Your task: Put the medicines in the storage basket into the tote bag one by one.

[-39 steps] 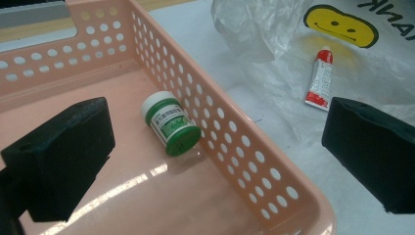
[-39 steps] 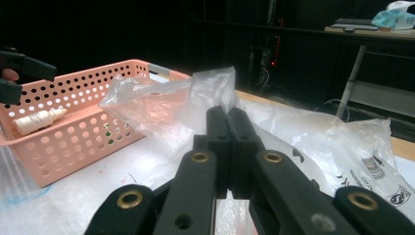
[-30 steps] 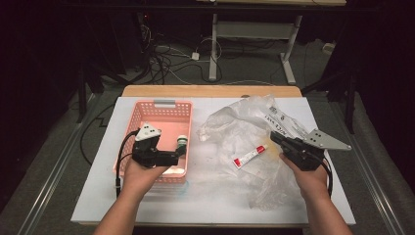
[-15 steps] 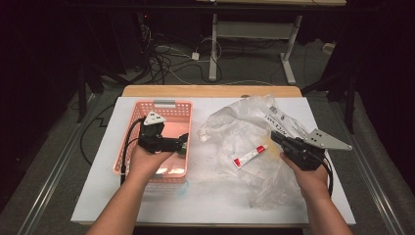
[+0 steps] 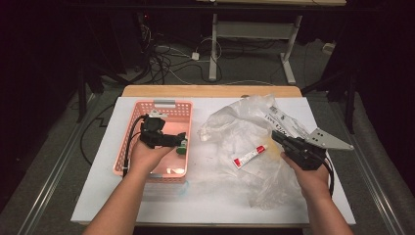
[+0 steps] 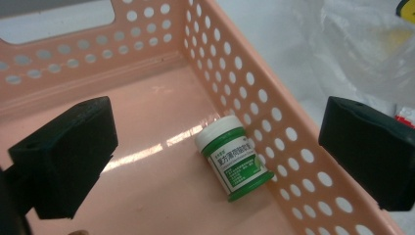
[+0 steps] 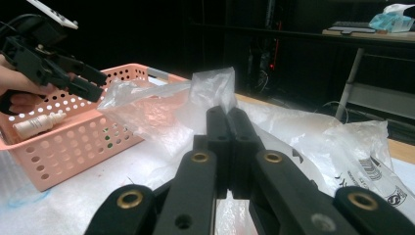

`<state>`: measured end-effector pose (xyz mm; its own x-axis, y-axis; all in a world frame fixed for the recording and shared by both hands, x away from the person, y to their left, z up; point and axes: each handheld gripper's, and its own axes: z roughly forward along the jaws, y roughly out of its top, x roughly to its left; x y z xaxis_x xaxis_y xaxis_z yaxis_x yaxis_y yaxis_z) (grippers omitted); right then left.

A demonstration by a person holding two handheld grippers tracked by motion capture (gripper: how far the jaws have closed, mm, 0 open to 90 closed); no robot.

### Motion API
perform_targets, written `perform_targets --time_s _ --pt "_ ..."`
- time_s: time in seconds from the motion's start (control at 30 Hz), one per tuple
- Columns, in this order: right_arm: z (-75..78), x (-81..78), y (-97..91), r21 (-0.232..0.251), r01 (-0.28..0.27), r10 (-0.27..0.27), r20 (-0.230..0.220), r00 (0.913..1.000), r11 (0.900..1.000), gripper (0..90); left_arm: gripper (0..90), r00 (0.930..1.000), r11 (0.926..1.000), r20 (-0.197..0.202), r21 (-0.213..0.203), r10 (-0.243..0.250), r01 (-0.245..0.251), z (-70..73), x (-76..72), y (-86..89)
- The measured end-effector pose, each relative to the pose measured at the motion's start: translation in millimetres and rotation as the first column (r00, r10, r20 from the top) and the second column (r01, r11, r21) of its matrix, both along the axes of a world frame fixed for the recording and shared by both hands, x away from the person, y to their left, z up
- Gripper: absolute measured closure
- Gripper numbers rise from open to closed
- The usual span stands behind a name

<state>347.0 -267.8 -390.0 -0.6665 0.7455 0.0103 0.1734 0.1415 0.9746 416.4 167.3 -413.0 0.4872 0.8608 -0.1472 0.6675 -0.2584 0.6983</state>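
Nearest us, at about five o'clock on the white desk (image 5: 205, 205), our right tool (image 5: 275, 136) has its jaws pressed together on a fold of the crumpled clear plastic bag (image 5: 244, 132). In the right gripper view the film rises straight from between the closed tips (image 7: 227, 115). We judge this pinch is there to keep the bag's mouth lifted and the bag anchored while it is emptied. Just beside that tool, toward nine o'clock, the small white tube with a red end (image 5: 250, 155) lies at the bag, seemingly next in line.

Across at nine o'clock our left tool (image 5: 181, 140) hangs over the pink perforated plastic basket (image 5: 125, 147) with its jaws spread wide and nothing between them. Below them the small white-capped green bottle (image 6: 235, 158) lies tilted on the basket floor, touching the holed side wall, where it looks to have been dropped. A small white dropper bottle (image 7: 36, 125) rests inside the basket too. Farther off, beyond twelve o'clock, cables (image 5: 161, 54) trail over the dark floor.
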Motion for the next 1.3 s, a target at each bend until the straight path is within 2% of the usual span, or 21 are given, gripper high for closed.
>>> perform_targets --time_s 0.13,0.27,0.4,0.63,0.73,0.93,1.3 --pt "0.0 0.2 -0.4 -0.001 0.000 0.000 0.001 1.0000 1.0000 90.0 6.8 0.9993 0.9996 -0.036 0.026 -0.007 0.008 -2.4 3.8 -1.3" --pt "0.0 0.5 -0.7 0.002 0.001 -0.001 0.003 1.0000 1.0000 90.0 11.6 0.9969 0.9991 -0.075 0.034 -0.023 0.026 -5.6 7.4 -4.2" --pt "-0.2 0.5 -0.5 0.000 0.000 0.000 0.002 1.0000 1.0000 90.0 14.9 0.9897 0.9986 -0.139 0.034 -0.034 0.039 -11.7 13.6 -7.2" --pt "-0.2 0.7 -1.0 0.000 0.001 -0.001 0.003 1.0000 1.0000 90.0 22.4 0.9742 0.9967 -0.221 0.057 -0.043 0.057 -21.4 22.3 -11.4" --pt "-0.4 0.6 -0.9 0.000 0.002 -0.002 0.001 1.0000 1.0000 90.0 26.1 0.9698 0.9955 -0.240 0.072 -0.042 0.061 -24.4 23.9 -13.6" --pt "-0.4 0.6 -1.9 0.003 0.005 -0.005 0.001 1.0000 1.0000 90.0 32.3 0.9653 0.9935 -0.258 0.092 -0.041 0.067 -28.4 24.8 -17.0" --pt "-0.3 0.4 -1.9 0.002 0.005 -0.005 0.001 1.0000 1.0000 90.0 42.5 0.9468 0.9801 -0.322 0.183 -0.013 0.076 -38.4 27.8 -21.2"
